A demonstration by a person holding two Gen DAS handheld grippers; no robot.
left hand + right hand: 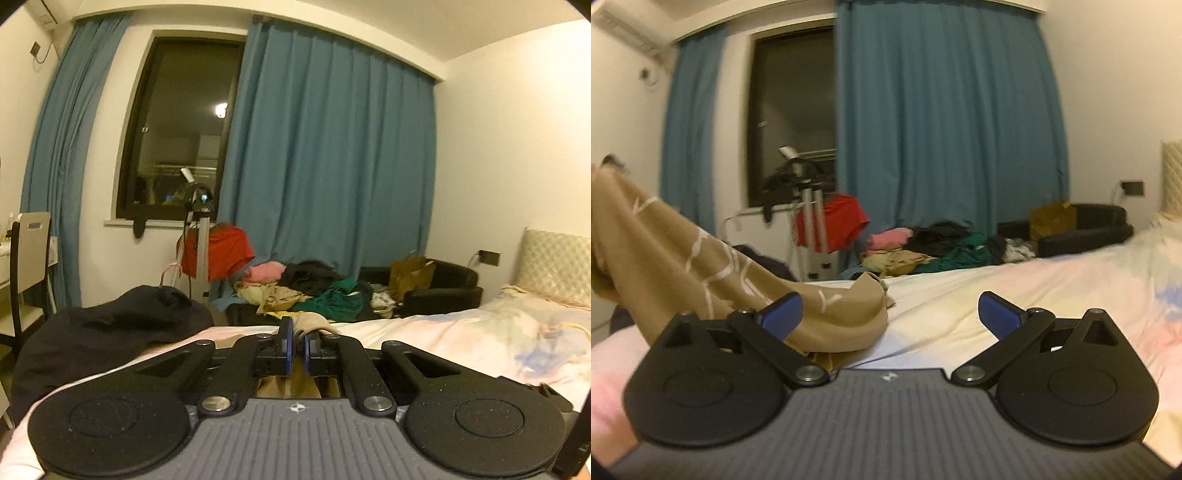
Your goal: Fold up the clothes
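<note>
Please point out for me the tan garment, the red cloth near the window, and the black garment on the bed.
tan garment (713, 258), right wrist view, on the lifted cloth with white marks.
red cloth (221, 253), left wrist view, on its hanging front.
black garment (110, 328), left wrist view, on the middle of the heap.

Blue curtains (325, 155) beside a dark window (181, 125), white walls (509, 155), black sofa (443, 291)
</note>
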